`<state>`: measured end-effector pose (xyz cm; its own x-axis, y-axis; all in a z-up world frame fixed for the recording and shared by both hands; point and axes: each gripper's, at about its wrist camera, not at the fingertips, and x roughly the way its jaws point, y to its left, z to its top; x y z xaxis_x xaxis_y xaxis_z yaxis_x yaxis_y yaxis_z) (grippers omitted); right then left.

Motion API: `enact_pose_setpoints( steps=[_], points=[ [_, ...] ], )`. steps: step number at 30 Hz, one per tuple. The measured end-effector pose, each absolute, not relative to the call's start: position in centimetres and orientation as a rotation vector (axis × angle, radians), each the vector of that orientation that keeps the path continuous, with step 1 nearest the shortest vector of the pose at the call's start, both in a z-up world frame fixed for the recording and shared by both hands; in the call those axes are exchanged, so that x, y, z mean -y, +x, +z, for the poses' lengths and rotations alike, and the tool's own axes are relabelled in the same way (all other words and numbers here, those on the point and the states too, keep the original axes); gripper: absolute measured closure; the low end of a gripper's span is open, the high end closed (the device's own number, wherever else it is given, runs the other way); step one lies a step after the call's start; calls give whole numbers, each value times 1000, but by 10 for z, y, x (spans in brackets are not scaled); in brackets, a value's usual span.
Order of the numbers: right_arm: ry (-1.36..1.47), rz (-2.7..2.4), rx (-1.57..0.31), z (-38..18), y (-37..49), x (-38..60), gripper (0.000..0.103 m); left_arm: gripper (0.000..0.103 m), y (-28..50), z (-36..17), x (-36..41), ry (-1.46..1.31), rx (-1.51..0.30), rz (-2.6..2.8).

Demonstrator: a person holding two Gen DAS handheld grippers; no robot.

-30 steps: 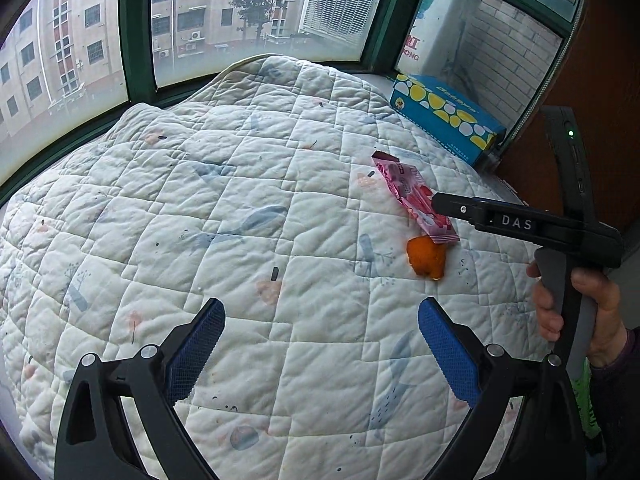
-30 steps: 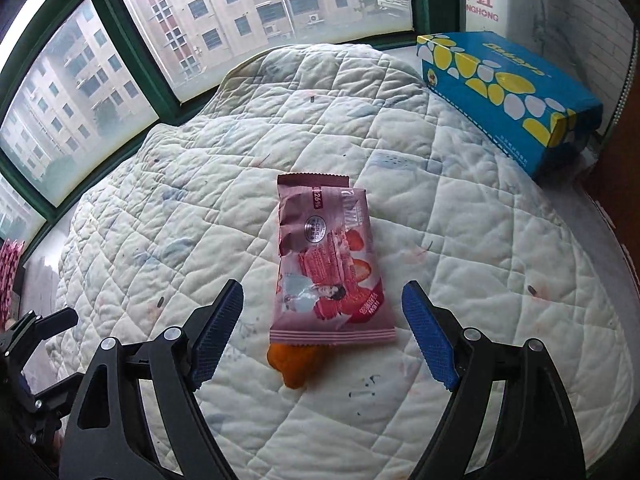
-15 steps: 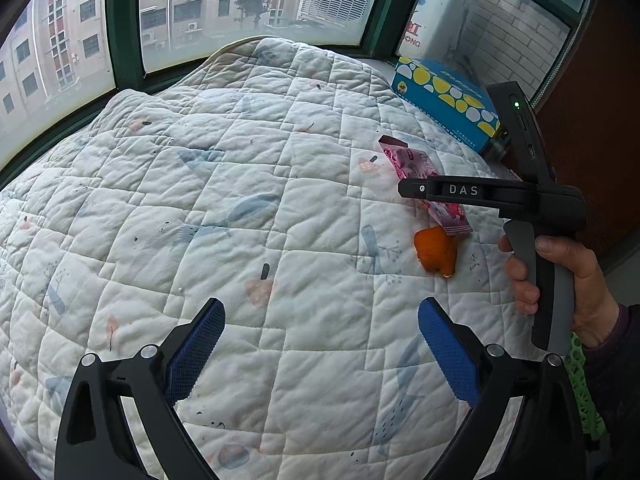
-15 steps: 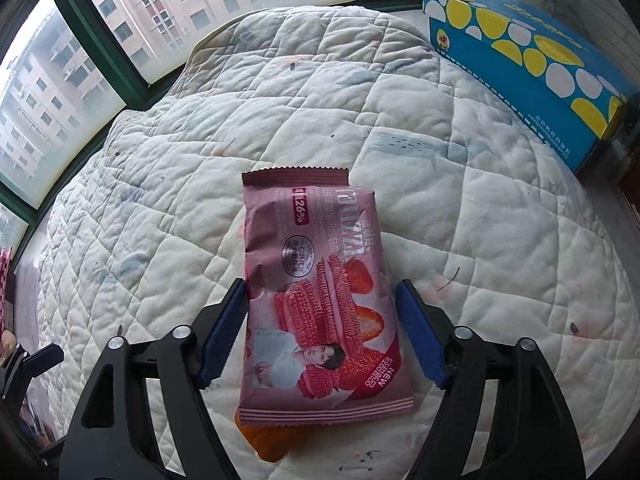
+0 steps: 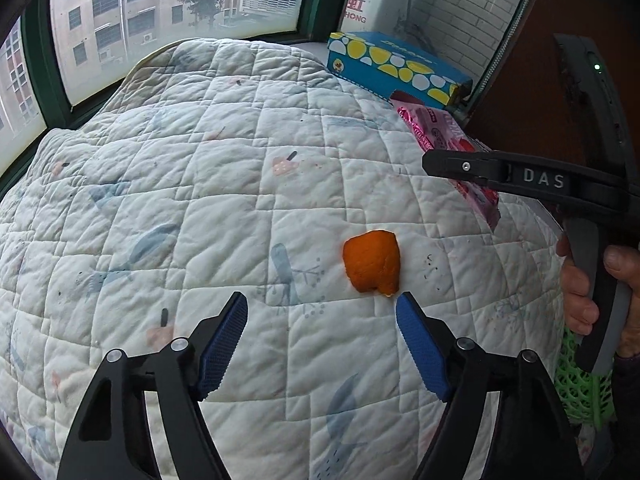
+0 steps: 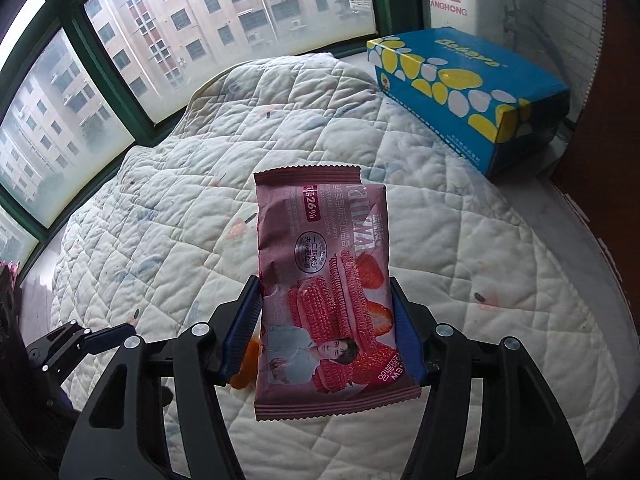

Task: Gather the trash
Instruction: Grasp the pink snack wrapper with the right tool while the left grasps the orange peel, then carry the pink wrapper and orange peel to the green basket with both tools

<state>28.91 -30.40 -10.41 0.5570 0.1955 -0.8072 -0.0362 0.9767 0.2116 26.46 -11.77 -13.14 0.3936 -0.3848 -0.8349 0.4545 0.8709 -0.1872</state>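
Wrapper: pink snack wrapper (image 6: 324, 284) now sits between the blue pads of our right hand-held gripper (image 6: 326, 320), clear of the quilt (image 6: 500, 280); half a second back it lay flat there, uncaught.
Right grip: jaws closing, pads (image 6: 244, 324) already against both long edges, so we count the wrapper as grasped.
Orange peel: orange peel (image 5: 373, 267) lies on the quilt, just beyond the right-side pad of our left hand-held gripper (image 5: 320, 340); a second ago the wrapper touched it, now it lies alone.
Left grip: jaws closing but released, nothing between them; we have moved in on the peel since earlier.
Landmark: blue box (image 6: 468, 92) stands at the quilt's far right corner, well apart from the peel.
Meaning: we judge one piece is secured and the peel comes next; a green mesh basket (image 5: 580, 392) by the person's hand (image 5: 588, 292) may be the bin.
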Motion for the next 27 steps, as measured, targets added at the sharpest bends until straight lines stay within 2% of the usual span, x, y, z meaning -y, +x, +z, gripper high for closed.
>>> enact_pose_setpoints(
  steps=[5,11,21,27],
  points=[
    [188,109,-949,-95,263,325,42,31,273,-140,147,110,-1044,-564],
    [209,88,-934,-88,231,344,42,41,284,-155,169,137,-1071,-568],
    [222,68,-894,-72,180,353,42,76,289,-162,169,121,-1088,-525],
    [209,62,-863,-58,148,347,42,77,266,-136,151,66,-1049,-511]
  ],
)
